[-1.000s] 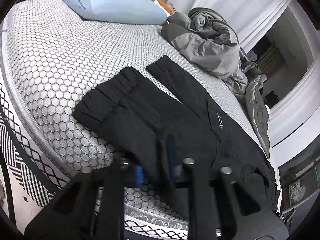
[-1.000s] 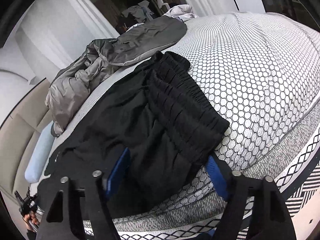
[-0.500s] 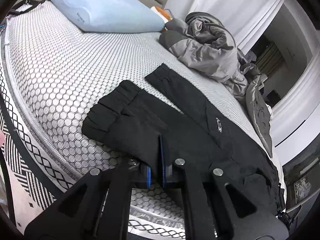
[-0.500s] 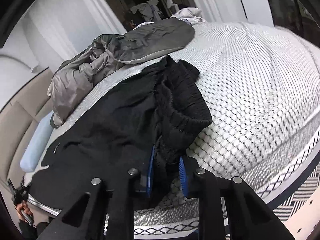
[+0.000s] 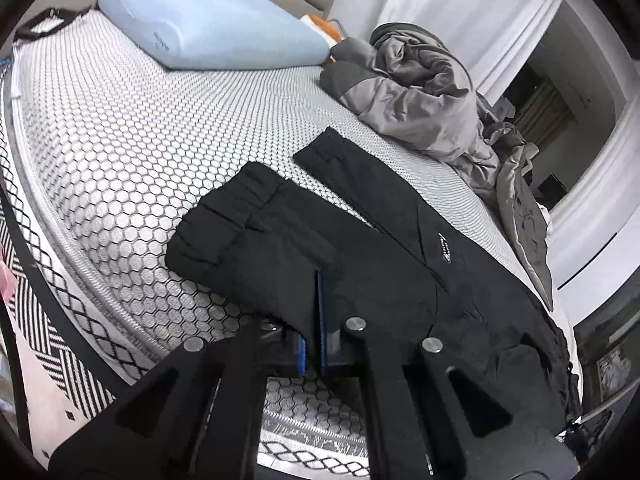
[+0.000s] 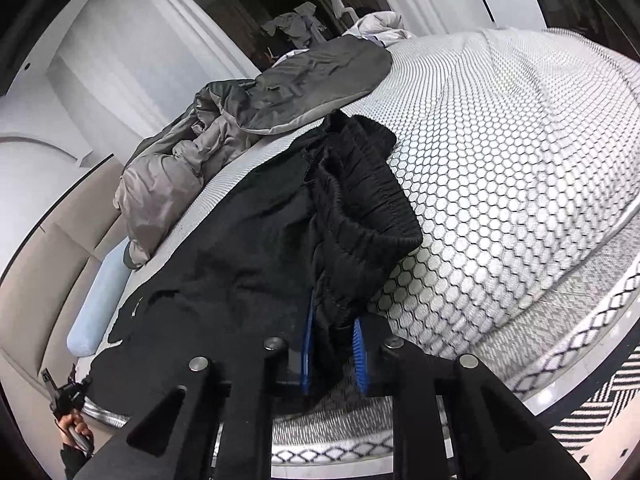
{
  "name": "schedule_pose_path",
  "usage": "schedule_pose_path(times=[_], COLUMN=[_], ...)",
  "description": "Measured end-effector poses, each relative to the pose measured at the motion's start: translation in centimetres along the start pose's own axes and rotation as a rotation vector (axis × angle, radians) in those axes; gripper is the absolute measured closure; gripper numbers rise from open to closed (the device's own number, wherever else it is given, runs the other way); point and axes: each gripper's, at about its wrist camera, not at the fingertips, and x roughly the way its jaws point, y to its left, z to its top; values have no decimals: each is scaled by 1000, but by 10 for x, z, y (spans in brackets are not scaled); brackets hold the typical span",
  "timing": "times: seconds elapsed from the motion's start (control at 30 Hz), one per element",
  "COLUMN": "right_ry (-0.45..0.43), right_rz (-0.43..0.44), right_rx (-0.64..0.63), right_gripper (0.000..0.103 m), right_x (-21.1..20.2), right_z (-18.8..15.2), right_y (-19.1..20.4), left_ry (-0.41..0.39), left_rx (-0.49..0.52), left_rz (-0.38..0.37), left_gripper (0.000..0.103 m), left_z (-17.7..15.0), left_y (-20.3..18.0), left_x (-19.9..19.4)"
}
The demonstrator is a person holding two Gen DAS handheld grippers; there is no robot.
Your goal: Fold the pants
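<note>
Nearest us, our left gripper pinches the near leg of the black pants, its blue pads pressed together on the cloth, and our right gripper clamps the gathered waistband. The pants lie spread across the honeycomb-patterned bed. Farther back, a crumpled gray jacket lies just beside them, and a pale blue pillow sits at the headboard.

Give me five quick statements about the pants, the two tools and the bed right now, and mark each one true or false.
1. The left tool is shut on the black pants. True.
2. The right tool is open and clear of the fabric. False: it is shut on the gathered waistband.
3. The pants lie on a mattress with a honeycomb pattern. True.
4. The blue pillow rests on top of the pants. False: it lies apart, near the headboard.
5. A grey jacket lies beyond the pants. True.
</note>
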Motion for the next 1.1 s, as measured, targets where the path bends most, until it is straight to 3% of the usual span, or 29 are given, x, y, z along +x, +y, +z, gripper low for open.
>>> schedule_pose_path(times=[0.2, 0.43, 0.67, 0.83, 0.9, 0.93, 0.97, 1.0, 1.03, 1.1], right_ry=[-62, -195, -217, -195, -199, -184, -153, -115, -108, -128], right_rz=[-1, -49, -105, -186, -221, -256, -282, -320, -348, -364], right_rx=[-31, -153, -173, -178, -163, -162, -164, -168, -181, -225], right_gripper=[88, 91, 92, 92, 90, 87, 74, 56, 50, 25], right_x=[-27, -26, 31, 104, 137, 156, 174, 189, 197, 199], right_z=[12, 76, 156, 217, 236, 245, 251, 255, 255, 250], right_y=[15, 76, 115, 134, 136, 136, 136, 134, 135, 142], left_ry=[-50, -88, -57, -26, 22, 36, 48, 42, 26, -11], left_rx=[36, 96, 123, 154, 154, 156, 164, 171, 174, 185], left_rz=[-31, -38, -17, 82, 113, 119, 126, 124, 122, 129], left_gripper=[102, 102, 102, 101, 99, 90, 82, 60, 31, 12], left_z=[21, 82, 154, 193, 202, 202, 200, 198, 195, 185], left_y=[-18, -69, -120, -149, -157, -158, -157, -158, -157, -153], left_x=[-15, 3, 70, 148, 182, 191, 198, 201, 200, 191])
